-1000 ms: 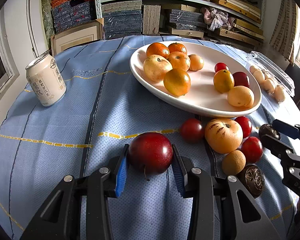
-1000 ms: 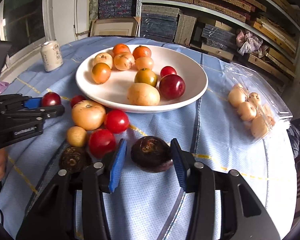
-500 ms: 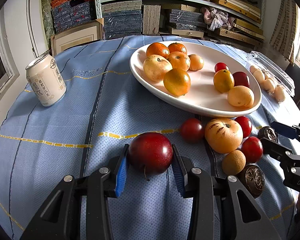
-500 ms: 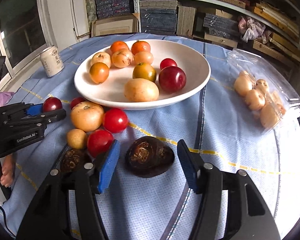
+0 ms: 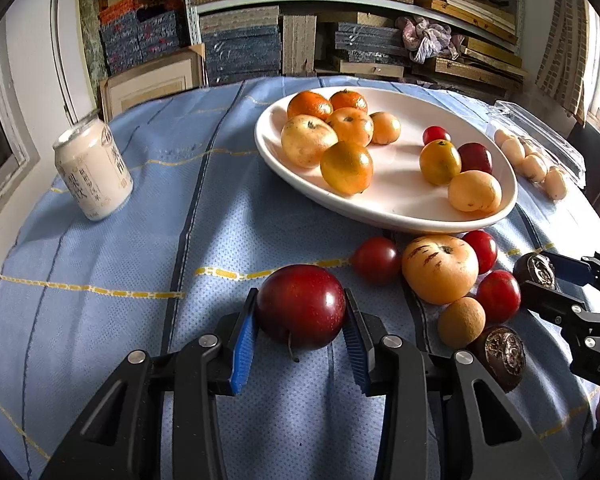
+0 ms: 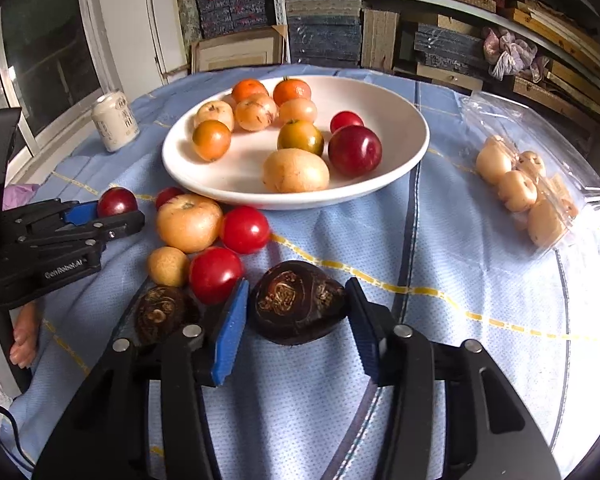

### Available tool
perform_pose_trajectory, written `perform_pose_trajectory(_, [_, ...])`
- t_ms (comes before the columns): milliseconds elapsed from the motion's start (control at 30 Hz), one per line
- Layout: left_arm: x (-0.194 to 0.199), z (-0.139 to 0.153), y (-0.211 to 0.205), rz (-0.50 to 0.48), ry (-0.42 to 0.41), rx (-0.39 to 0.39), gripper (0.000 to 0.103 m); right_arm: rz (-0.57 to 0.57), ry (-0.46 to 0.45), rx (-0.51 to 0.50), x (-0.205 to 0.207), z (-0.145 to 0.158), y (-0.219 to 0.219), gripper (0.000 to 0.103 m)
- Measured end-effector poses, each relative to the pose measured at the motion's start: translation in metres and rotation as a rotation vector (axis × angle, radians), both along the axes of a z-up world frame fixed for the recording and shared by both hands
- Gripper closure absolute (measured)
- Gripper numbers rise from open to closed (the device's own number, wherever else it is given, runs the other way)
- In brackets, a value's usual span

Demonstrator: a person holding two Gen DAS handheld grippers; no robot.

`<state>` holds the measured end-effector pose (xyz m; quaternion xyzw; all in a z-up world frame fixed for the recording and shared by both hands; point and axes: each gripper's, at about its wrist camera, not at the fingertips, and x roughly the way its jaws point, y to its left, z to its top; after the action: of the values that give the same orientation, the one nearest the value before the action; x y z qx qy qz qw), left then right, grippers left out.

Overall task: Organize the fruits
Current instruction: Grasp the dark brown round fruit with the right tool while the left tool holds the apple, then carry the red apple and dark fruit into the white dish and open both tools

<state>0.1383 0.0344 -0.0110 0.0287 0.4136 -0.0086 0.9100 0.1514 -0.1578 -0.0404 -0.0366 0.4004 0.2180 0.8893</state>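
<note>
Roughly half done: nine fruits on the white plate (image 5: 384, 216), about eight loose on the tabletop (image 5: 140, 248) in front of it. Left tongs (image 5: 300, 334) clamped on a red plum (image 5: 301, 306); right tongs (image 6: 296, 322) closing around a dark brown fruit (image 6: 298, 302), a sliver of gap visible.

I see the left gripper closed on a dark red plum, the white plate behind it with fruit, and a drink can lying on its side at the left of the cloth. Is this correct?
Not fully. In the left wrist view the drink can stands upright, not on its side. The rest holds: the left gripper is closed on the dark red plum, and the white plate behind it holds fruit.
</note>
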Motion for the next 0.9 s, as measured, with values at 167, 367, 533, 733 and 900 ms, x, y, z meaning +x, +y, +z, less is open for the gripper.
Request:
perform_pose_trajectory(167, [-0.012, 0.007, -0.008, -0.001, -0.061, 0.059, 0.063, 0.007, -0.031, 0.030, -0.010, 0.008, -0.002, 0.055])
perform_pose_trajectory(367, [-0.025, 0.021, -0.016, -0.015, -0.129, 0.073, 0.063, 0.007, -0.059, 0.054, -0.020, 0.016, -0.005, 0.055])
perform_pose_trajectory(533, [-0.038, 0.032, -0.022, -0.037, -0.168, 0.066, 0.063, 0.001, -0.114, 0.084, -0.036, 0.034, -0.008, 0.055])
perform_pose_trajectory(733, [-0.060, 0.047, -0.039, -0.065, -0.225, 0.096, 0.063, -0.027, -0.152, 0.142, -0.067, 0.047, -0.022, 0.055])
perform_pose_trajectory(900, [-0.082, 0.066, -0.045, -0.087, -0.265, 0.102, 0.063, -0.030, -0.197, 0.184, -0.093, 0.064, -0.033, 0.055])
